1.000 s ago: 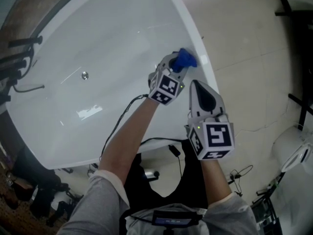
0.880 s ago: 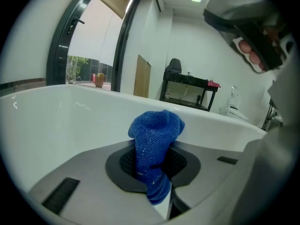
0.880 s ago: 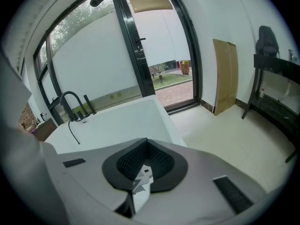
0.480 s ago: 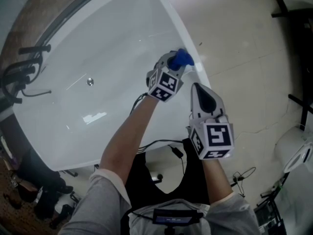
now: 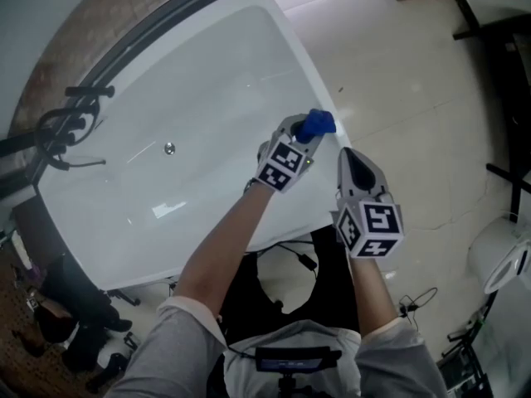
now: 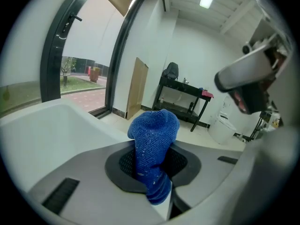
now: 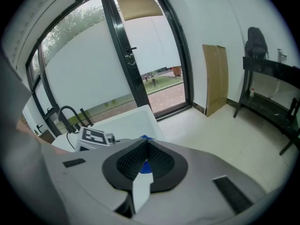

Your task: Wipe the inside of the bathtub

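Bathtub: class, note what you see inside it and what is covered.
Inside the bathtub only a round drain fitting shows on bare white. The left gripper, shut on the blue cloth, is at the rim; the surface beneath gripper and forearm is covered.

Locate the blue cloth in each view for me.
Head view: blue cloth right of centre, in the left gripper at the bathtub rim.
Left gripper view: cloth at centre, clamped between the jaws.
Right gripper view: a sliver of cloth low centre, past the right gripper.
Shared landmark: the white bathtub.
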`<state>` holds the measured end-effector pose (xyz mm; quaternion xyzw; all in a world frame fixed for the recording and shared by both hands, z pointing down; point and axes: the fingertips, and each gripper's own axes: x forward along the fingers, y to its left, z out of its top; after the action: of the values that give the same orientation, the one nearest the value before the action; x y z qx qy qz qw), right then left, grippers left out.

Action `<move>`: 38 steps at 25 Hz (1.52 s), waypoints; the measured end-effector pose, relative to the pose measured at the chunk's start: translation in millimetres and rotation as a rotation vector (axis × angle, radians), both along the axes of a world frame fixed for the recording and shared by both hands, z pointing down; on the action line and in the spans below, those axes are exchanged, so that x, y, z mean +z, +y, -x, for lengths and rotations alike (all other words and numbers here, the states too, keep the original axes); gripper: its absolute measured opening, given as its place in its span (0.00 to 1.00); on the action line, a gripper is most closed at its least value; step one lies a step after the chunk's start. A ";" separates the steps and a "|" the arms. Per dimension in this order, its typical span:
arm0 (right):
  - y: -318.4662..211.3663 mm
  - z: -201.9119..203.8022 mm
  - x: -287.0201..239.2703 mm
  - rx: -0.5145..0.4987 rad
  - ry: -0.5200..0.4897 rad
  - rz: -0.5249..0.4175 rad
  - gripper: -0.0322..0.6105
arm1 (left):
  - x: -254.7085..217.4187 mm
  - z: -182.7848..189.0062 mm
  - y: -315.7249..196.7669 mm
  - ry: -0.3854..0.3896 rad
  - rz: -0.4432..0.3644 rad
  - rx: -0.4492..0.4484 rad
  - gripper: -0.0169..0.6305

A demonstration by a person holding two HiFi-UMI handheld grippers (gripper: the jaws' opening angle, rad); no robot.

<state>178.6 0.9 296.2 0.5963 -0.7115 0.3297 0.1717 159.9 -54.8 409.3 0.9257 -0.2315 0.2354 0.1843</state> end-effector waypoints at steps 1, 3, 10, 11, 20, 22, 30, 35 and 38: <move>3.1 -1.1 -4.7 0.003 0.011 -0.001 0.06 | -11.9 7.5 6.4 0.011 0.003 -0.001 0.14; 8.6 -2.8 -12.7 -0.001 0.032 0.001 0.06 | -35.9 25.3 19.3 0.025 -0.001 -0.013 0.14; 34.3 8.2 -48.4 -0.068 0.079 -0.017 0.06 | -117.9 122.6 70.6 0.024 -0.036 -0.200 0.14; 39.6 13.7 -54.3 -0.080 0.084 -0.020 0.06 | -129.5 140.8 79.2 0.022 -0.043 -0.235 0.14; 105.4 107.4 -107.6 -0.136 0.135 -0.025 0.06 | -217.3 333.7 157.4 0.011 -0.108 -0.462 0.14; 121.9 122.2 -117.0 -0.132 0.142 -0.024 0.06 | -231.4 365.4 171.5 0.005 -0.119 -0.478 0.14; 172.0 168.6 -147.7 -0.205 0.103 -0.020 0.06 | -274.9 454.3 243.3 -0.021 -0.159 -0.639 0.14; 181.6 177.3 -152.1 -0.309 0.069 -0.042 0.06 | -288.6 476.1 293.4 -0.061 -0.178 -0.783 0.14; 186.2 184.7 -158.4 -0.376 0.072 -0.078 0.06 | -299.7 486.8 323.6 -0.068 -0.194 -0.876 0.14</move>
<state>-6.1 187.1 137.8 0.4703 -0.8161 0.2424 0.2325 -326.9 268.8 109.6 0.7452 -0.6285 0.1428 0.1712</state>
